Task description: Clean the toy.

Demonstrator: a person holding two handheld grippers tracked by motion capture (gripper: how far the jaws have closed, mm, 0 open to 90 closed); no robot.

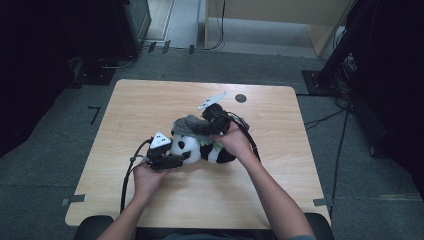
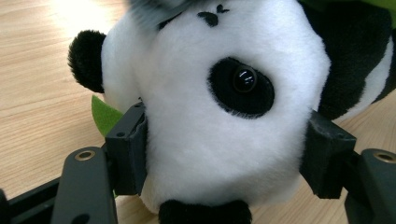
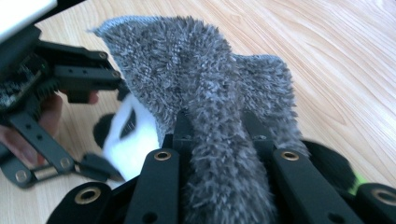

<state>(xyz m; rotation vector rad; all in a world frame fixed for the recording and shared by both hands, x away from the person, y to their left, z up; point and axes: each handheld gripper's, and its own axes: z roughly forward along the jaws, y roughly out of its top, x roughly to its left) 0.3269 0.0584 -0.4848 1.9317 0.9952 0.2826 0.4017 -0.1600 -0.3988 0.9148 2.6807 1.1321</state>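
High view: my left gripper [image 1: 176, 159] and my right gripper [image 1: 202, 131] are both at the toy panda [image 1: 200, 149], which lies on its side in the middle of the tabletop [image 1: 150, 105].

In the left gripper view, my left gripper [image 2: 224, 158] squeezes the panda's [image 2: 219, 93] white head from both sides. The pads sink into the soft fur. One black eye looks up at me, one black ear sticks out to the side, and a bit of green leaf [image 2: 105, 114] peeks out behind the head.

In the right gripper view, my right gripper [image 3: 219, 126] is pinched tight on a fuzzy grey cloth [image 3: 201, 88]. The cloth spreads out past the jaws and hangs over the panda [image 3: 123, 135], covering part of its white head. My other gripper [image 3: 88, 79] shows farther off, by the panda's face.
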